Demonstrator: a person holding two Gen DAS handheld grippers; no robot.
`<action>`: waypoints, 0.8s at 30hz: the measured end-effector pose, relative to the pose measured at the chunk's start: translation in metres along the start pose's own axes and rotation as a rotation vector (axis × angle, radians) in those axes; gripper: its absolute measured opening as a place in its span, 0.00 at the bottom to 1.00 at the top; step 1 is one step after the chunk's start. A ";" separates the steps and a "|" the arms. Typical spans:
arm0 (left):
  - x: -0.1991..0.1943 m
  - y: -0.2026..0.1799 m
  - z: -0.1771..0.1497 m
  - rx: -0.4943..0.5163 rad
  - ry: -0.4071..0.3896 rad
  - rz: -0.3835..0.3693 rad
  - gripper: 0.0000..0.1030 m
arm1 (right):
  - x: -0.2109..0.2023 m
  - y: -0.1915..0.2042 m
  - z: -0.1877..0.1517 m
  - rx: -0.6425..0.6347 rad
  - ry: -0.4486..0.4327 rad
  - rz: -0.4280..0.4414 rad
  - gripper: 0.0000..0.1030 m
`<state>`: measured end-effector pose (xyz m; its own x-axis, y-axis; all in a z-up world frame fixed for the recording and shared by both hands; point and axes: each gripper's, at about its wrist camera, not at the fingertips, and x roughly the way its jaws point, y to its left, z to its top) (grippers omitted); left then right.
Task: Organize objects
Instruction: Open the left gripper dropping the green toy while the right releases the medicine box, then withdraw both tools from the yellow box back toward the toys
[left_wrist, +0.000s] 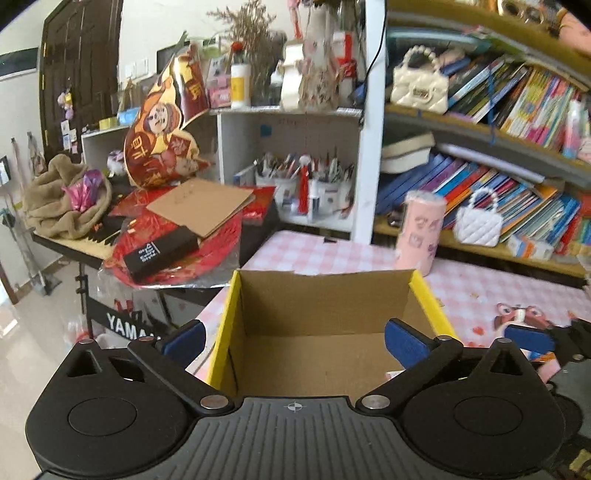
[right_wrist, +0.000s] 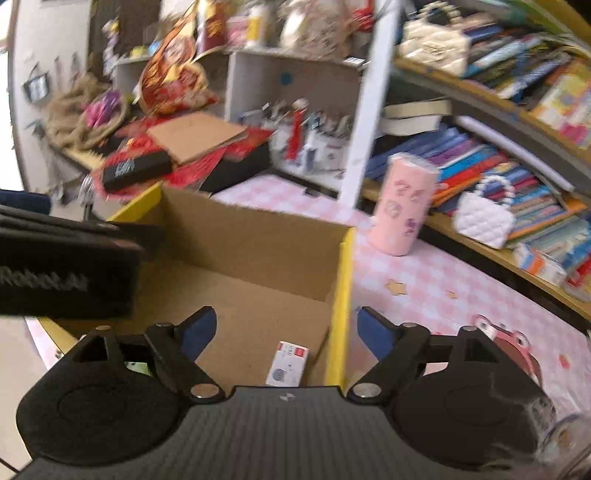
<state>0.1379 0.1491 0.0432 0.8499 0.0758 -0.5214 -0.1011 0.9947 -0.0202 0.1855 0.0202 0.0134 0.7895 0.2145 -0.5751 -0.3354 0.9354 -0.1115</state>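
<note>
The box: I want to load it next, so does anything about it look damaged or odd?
The box's far wall has a ragged, torn top edge in the left wrist view. One small carton lies flat inside, near the right wall. Otherwise nothing stands out; both grippers, left and right, are open.

Small white box (right_wrist: 287, 363) — near end behind the right hand-held gripper (right_wrist: 286, 334).

Left gripper (left_wrist: 295, 341) fingers spread wide, holding nothing, right gripper (right_wrist: 286, 332) fingers likewise spread, nothing between them
</note>
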 end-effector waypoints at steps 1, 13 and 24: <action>-0.006 0.001 -0.002 -0.007 -0.003 -0.013 1.00 | -0.012 -0.001 -0.003 0.026 -0.018 -0.027 0.87; -0.050 0.026 -0.037 -0.078 0.010 0.009 1.00 | -0.097 0.005 -0.059 0.152 -0.068 -0.176 0.90; -0.066 0.040 -0.080 -0.072 0.085 0.002 1.00 | -0.126 0.032 -0.103 0.170 -0.076 -0.218 1.00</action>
<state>0.0368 0.1779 0.0085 0.8029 0.0689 -0.5921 -0.1428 0.9866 -0.0788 0.0224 -0.0064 -0.0016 0.8718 0.0178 -0.4895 -0.0679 0.9941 -0.0848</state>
